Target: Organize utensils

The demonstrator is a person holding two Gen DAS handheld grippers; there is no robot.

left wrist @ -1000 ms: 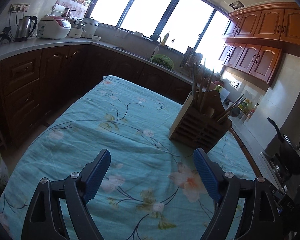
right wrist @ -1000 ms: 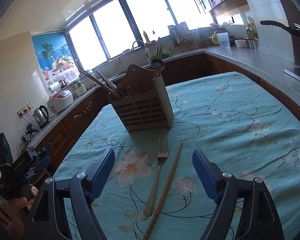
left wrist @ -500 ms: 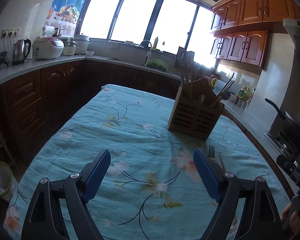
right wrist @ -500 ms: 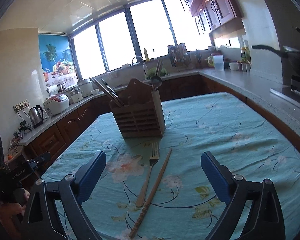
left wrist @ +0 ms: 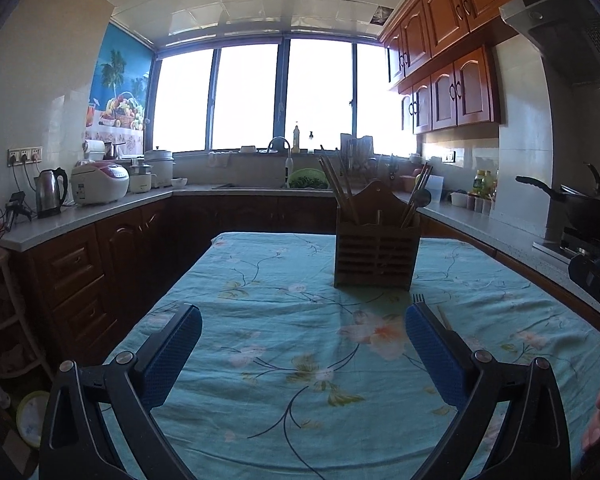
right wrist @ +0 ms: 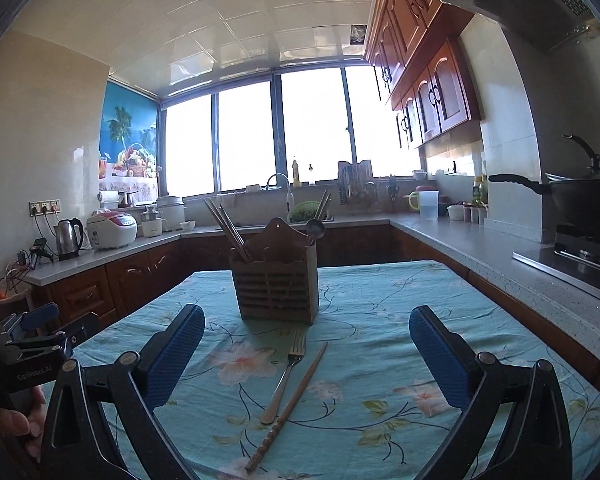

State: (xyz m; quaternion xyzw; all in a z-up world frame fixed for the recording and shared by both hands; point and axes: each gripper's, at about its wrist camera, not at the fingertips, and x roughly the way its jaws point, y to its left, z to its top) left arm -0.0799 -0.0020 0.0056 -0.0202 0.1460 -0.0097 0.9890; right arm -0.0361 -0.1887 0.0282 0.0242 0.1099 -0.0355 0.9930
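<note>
Both claws just spread wide, empty: right claw (right wrist: pixel 306 360) framed fork (right wrist: pixel 286 376) and chopstick (right wrist: pixel 288 404) on tabletop (right wrist: pixel 380 360), likely lining up pickup toward holder (right wrist: pixel 276 288); left claw (left wrist: pixel 302 350) hovered clear

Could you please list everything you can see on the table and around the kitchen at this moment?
utensil holder: one, brown wood, upright mid-table, holding chopsticks and a spoon
fork: one, metal, flat on the cloth in front of the holder
loose chopstick: one, brown, lying beside the fork
tablecloth: one, teal floral, covering the table
kettle: one, steel, left counter
rice cooker: one, white and red, left counter
wok: one, black, on the stove at right
pitcher: one, clear, back counter
left gripper: black with blue pads, open, jaws just widened, nothing between them
right gripper: same, open, jaws just widened, nothing gripped
</note>
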